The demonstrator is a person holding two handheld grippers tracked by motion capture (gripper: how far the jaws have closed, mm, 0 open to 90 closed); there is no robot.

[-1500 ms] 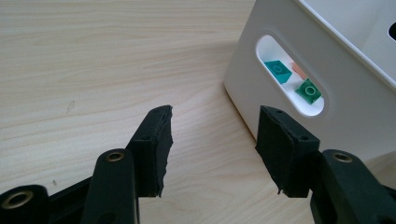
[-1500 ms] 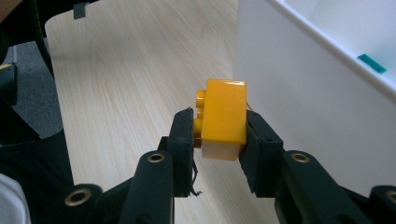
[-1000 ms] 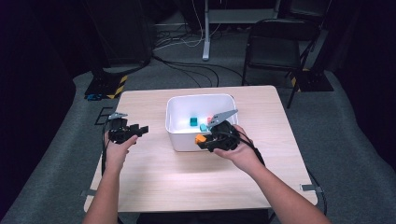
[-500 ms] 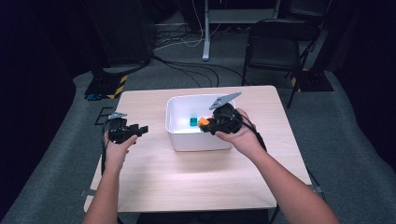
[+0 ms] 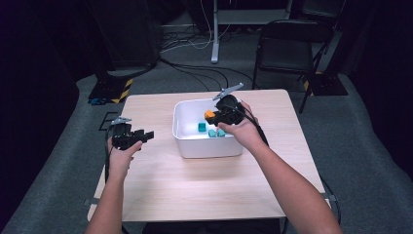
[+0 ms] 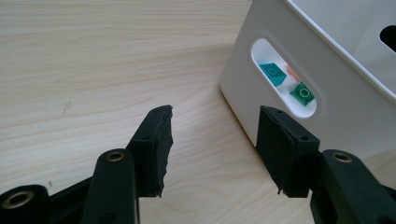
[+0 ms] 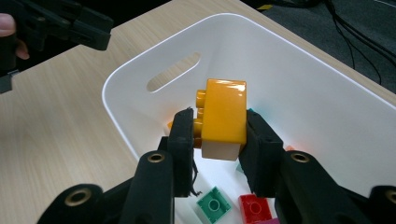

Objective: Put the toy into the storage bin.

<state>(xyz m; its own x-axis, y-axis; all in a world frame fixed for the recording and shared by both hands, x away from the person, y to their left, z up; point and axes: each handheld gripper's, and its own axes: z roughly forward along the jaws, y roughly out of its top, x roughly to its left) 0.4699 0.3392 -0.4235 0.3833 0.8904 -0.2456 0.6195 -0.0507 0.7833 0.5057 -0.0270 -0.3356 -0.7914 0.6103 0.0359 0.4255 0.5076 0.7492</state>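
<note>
Right gripper view: orange brick (image 7: 225, 119) upright, studs leftward.

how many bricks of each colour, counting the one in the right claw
orange brick: 1
teal bricks: 3
red brick: 1
total: 5 plainly showing; the white bin may hide more

High overhead, two close views, shared bin (image 5: 209, 146)
</note>
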